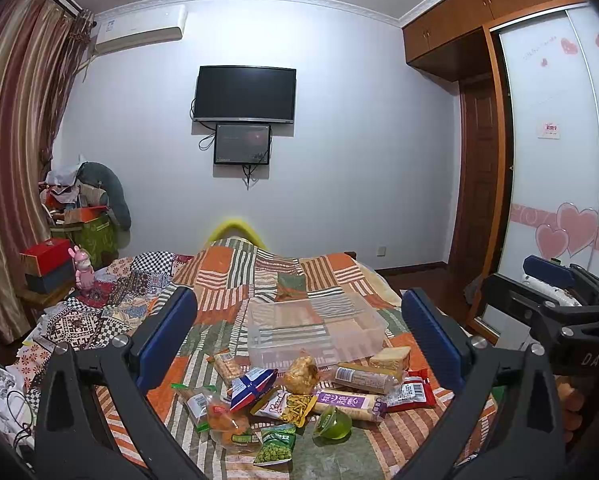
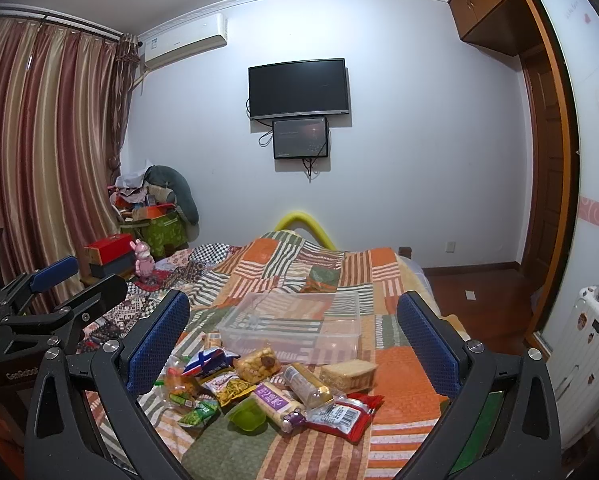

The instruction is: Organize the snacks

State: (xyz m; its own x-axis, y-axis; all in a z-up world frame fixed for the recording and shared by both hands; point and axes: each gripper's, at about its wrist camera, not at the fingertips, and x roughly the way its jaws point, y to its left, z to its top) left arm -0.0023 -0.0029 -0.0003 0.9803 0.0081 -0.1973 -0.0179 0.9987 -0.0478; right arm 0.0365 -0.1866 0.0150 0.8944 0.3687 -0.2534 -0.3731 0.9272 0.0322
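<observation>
A pile of snack packets lies on the patchwork bedspread [image 1: 227, 276]: a green pea packet [image 1: 275, 446], a green jelly cup [image 1: 333, 424], a purple-labelled cracker roll [image 1: 345, 400], a red packet [image 1: 413, 394] and a blue packet [image 1: 251, 386]. A clear plastic bin [image 1: 315, 330] stands empty just behind the pile. My left gripper [image 1: 299, 320] is open and empty, held above the pile. My right gripper [image 2: 293, 320] is open and empty, also above the pile; the bin [image 2: 295, 324], jelly cup [image 2: 247, 416] and red packet [image 2: 341, 416] show below it.
Boxes and a pink toy [image 1: 84, 270] sit on a stand left of the bed. Curtains [image 2: 47, 152] hang at left. A TV [image 1: 245, 94] hangs on the far wall. A wardrobe [image 1: 555, 152] and a white suitcase [image 2: 591, 360] stand at right.
</observation>
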